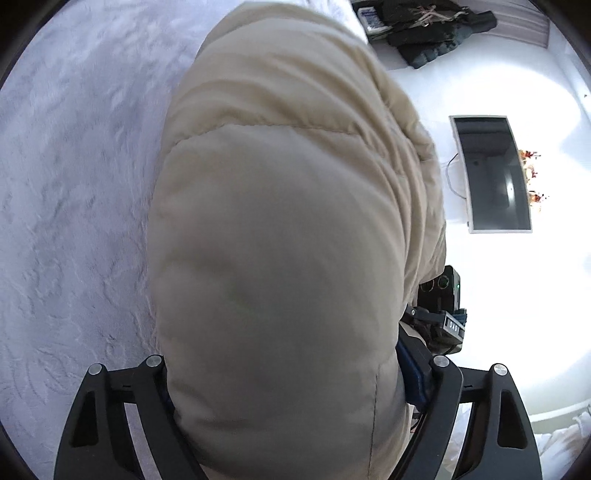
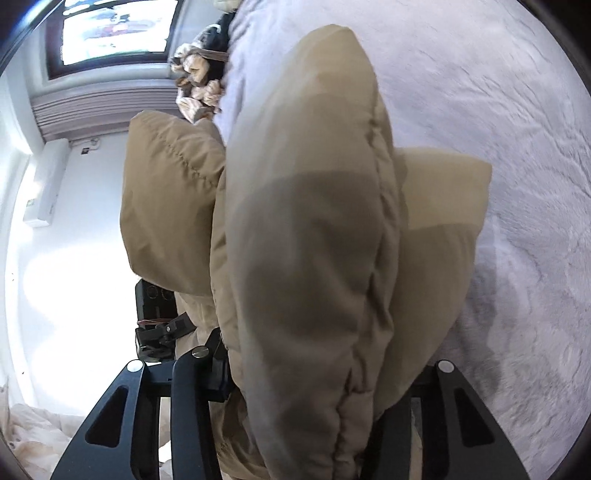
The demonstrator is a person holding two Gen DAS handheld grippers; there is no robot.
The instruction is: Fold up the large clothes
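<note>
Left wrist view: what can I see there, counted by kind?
Beige padded jacket: 1
Dark clothing pile: 1
Wall screen: 1
Lavender bedspread: 1
Total: 4

Wall mirror point(image 1: 493, 173), dark clothes heap point(image 1: 432, 29), window point(image 2: 114, 29), wall air conditioner point(image 2: 46, 181).

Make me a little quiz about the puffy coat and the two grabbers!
1. True or false: the beige puffy coat fills the gap between the left gripper fingers.
2. What lies under the coat? A) wooden floor B) pale fuzzy blanket C) grass
3. Fill in: the right gripper has the ____ between its fingers.

Key: 1 true; 2 B; 3 coat.
</note>
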